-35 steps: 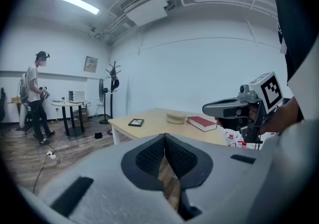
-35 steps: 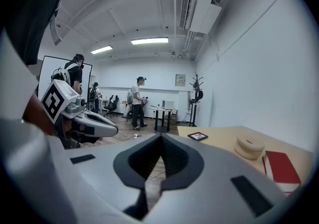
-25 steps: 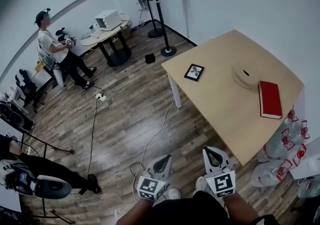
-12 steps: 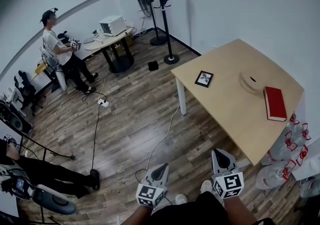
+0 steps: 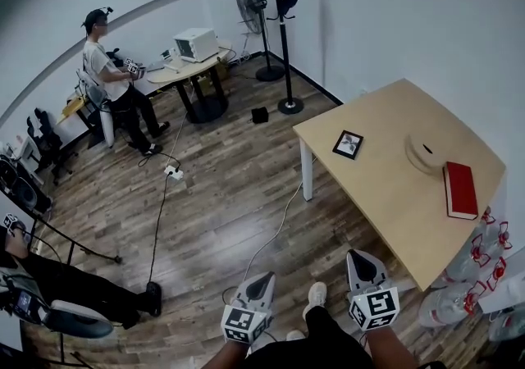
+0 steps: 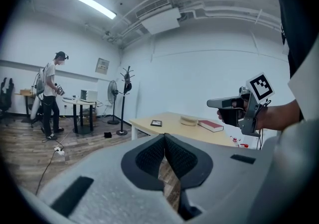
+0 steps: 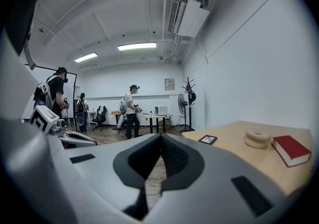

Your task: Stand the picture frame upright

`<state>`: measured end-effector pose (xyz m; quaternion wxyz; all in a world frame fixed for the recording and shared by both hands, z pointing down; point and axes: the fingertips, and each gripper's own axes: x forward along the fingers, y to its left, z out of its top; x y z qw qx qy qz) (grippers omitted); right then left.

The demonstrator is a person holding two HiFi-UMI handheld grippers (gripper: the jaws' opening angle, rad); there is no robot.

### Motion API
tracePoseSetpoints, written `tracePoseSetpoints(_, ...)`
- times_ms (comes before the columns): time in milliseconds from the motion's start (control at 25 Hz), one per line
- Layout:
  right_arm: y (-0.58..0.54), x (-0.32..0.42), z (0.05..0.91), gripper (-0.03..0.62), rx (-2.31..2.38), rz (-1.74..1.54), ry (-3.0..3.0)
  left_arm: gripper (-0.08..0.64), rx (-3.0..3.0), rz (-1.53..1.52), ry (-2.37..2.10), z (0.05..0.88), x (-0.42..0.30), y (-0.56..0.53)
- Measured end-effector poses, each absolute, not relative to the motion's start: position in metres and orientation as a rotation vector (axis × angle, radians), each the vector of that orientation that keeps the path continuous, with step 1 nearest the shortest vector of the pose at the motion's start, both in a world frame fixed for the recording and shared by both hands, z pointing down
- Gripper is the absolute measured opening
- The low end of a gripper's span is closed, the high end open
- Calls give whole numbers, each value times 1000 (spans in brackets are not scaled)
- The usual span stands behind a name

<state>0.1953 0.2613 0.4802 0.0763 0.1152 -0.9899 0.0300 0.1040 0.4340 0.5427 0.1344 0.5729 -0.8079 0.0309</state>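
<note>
One picture frame (image 5: 348,144), one red book (image 5: 460,189), one tan disc (image 5: 425,152), one table (image 5: 385,195), two tools (image 5: 261,282) (image 5: 360,261)

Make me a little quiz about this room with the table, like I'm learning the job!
1. True or false: the picture frame is standing upright on the table.
2. What colour is the book on the table? A) red B) blue C) green
3. Are the left tongs and right tongs open or shut?

Key: 1 false, it lies flat. 2 A. 3 shut, both with nothing between them.
</note>
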Motion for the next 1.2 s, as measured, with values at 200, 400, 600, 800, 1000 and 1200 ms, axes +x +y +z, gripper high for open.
tracePoseSetpoints(200,231,162,483,9,343,94,-2972,0,1623,113,-2351,549,64,414)
tracePoseSetpoints(400,190,122,484,9,349,113,-2963,0,1634,121,-2359,541,22,374)
tracePoseSetpoints(600,154,86,480,9,334,78,-2963,0,1633,103,-2370,540,-15,338)
tracePoseSetpoints(800,112,61,483,9,324,84,-2941,0,1642,114,-2368,536,-40,298)
tracePoseSetpoints(1000,87,45,490,9,291,27,-2906,0,1641,124,-2394,525,-61,277)
tracePoseSetpoints(1200,65,29,491,9,328,32,-2895,0,1606,122,-2449,516,-98,273)
